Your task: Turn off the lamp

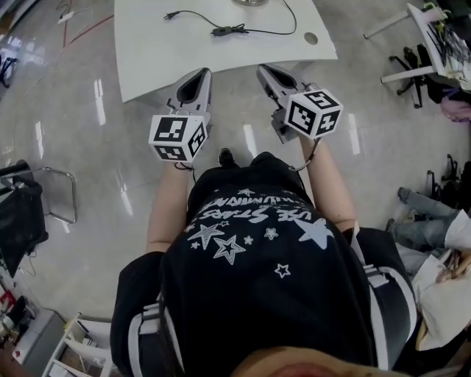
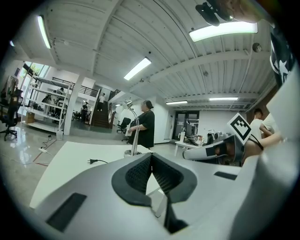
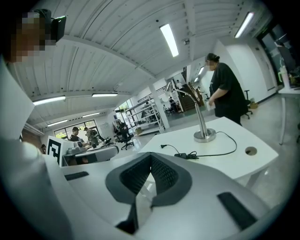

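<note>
The lamp (image 3: 201, 115) is a thin metal gooseneck on a round base (image 3: 205, 136), standing at the far side of a white table (image 1: 154, 51). Its black cord runs across the tabletop through an inline switch (image 3: 185, 154) (image 1: 221, 31) to a loose plug (image 1: 169, 15) (image 2: 93, 161). Only the base edge (image 1: 250, 2) shows in the head view. My left gripper (image 1: 202, 73) (image 2: 151, 159) and right gripper (image 1: 263, 68) (image 3: 150, 158) are side by side at the table's near edge. Both are shut and hold nothing, short of the cord and lamp.
A person in black (image 2: 146, 124) (image 3: 226, 89) stands beyond the table. The tabletop has a round cable hole (image 1: 310, 37) near its right corner. Chairs and gear (image 1: 434, 51) crowd the right side, a black chair (image 1: 22, 213) sits at the left, and shelving (image 2: 44, 105) lines the far wall.
</note>
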A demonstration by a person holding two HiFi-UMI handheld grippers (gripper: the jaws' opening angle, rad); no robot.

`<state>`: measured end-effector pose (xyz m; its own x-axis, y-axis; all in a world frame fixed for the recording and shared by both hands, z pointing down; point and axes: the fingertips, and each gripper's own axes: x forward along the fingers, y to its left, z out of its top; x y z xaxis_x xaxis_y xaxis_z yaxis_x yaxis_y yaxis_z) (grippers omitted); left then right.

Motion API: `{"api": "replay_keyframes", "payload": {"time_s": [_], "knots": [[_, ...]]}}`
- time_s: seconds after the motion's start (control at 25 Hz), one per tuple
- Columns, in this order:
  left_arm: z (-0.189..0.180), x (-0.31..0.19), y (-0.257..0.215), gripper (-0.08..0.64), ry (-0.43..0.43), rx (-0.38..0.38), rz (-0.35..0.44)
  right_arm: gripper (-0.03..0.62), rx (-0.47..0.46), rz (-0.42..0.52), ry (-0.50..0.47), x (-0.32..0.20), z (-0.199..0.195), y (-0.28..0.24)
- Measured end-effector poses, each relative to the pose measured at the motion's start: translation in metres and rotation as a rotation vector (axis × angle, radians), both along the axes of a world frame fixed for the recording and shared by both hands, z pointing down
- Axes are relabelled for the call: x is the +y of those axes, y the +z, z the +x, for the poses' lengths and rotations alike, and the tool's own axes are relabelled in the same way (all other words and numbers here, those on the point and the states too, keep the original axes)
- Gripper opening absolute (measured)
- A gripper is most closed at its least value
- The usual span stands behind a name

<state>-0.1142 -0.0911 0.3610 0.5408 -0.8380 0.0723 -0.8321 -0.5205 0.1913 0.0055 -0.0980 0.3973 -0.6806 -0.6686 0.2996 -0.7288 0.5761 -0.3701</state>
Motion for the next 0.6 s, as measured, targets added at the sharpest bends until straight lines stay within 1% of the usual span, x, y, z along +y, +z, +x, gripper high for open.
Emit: {"api": "replay_keyframes", "payload": {"time_s": [0.24, 0.4, 0.6], "knots": [[0.000, -0.017, 0.007, 0.009, 0.031, -0.008, -0.014, 0.006, -0.007, -0.013, 0.045, -0.017, 0.005, 0.005], [0.002, -0.027, 0.015, 0.009, 0.033, -0.020, -0.022, 0.006, -0.018, -0.020, 0.047, -0.029, 0.005, 0.014], [0.001, -0.050, 0.019, 0.011, 0.017, -0.034, -0.028, 0.005, -0.034, -0.026, 0.029, -0.060, 0.001, 0.021]]}}
